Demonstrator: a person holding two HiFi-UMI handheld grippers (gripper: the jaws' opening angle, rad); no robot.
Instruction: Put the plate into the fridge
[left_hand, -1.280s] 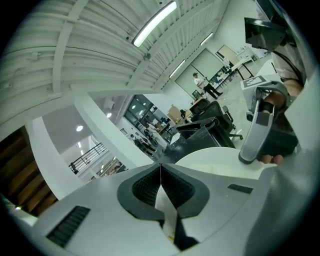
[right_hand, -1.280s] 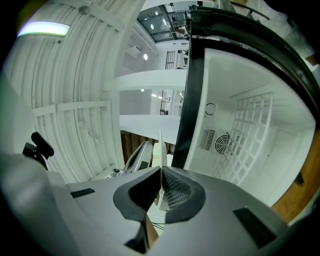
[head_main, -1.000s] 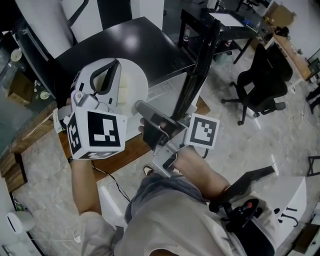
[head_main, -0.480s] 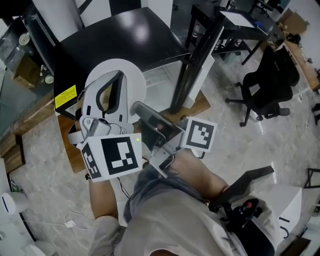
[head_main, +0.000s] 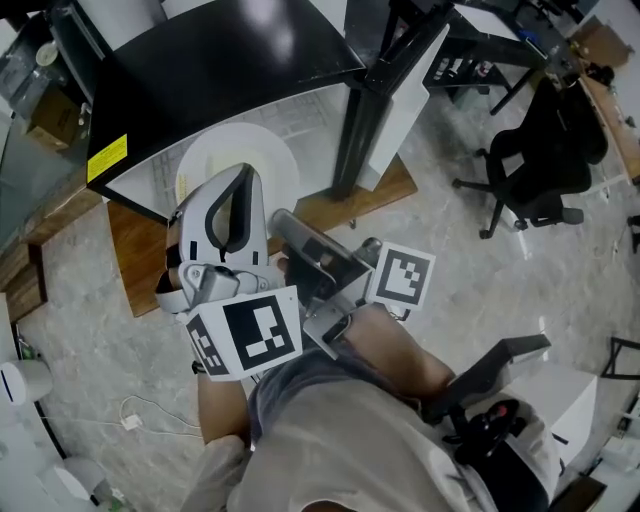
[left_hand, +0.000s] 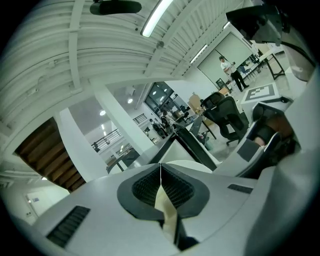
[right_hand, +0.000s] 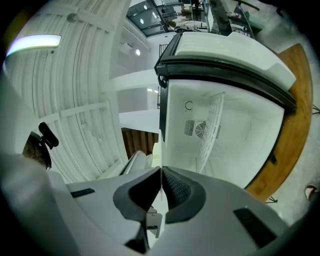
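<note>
The white plate (head_main: 240, 145) hangs in the air, carried at its near rim, just in front of the small fridge (head_main: 220, 70) and below the front edge of the fridge's black top. From the head view I cannot tell whether any of the plate is already past the opening. About half of it is covered by the left gripper (head_main: 240, 172).

In the left gripper view, the left gripper (left_hand: 160, 167) has its jaws pressed together on a thin cream sliver of the plate (left_hand: 167, 210). The rest of the dish is hidden behind the pads.

The right gripper (head_main: 282, 217) reaches the rim just beside the left one. In its own view, the right gripper (right_hand: 161, 170) also has its jaws together. A narrow pale strip rises from between them and looks like the plate (right_hand: 155, 150) seen edge-on.

Beyond the jaws the fridge stands open. Its white inside (right_hand: 240, 130) shows a wire shelf (right_hand: 214, 125) and a round vent (right_hand: 200, 130). The door itself cannot be made out.

The fridge stands on a wooden board (head_main: 130, 250), which its body partly covers. A yellow label (head_main: 107, 157) sits at the front left corner of the black top, its print too small to read.
</note>
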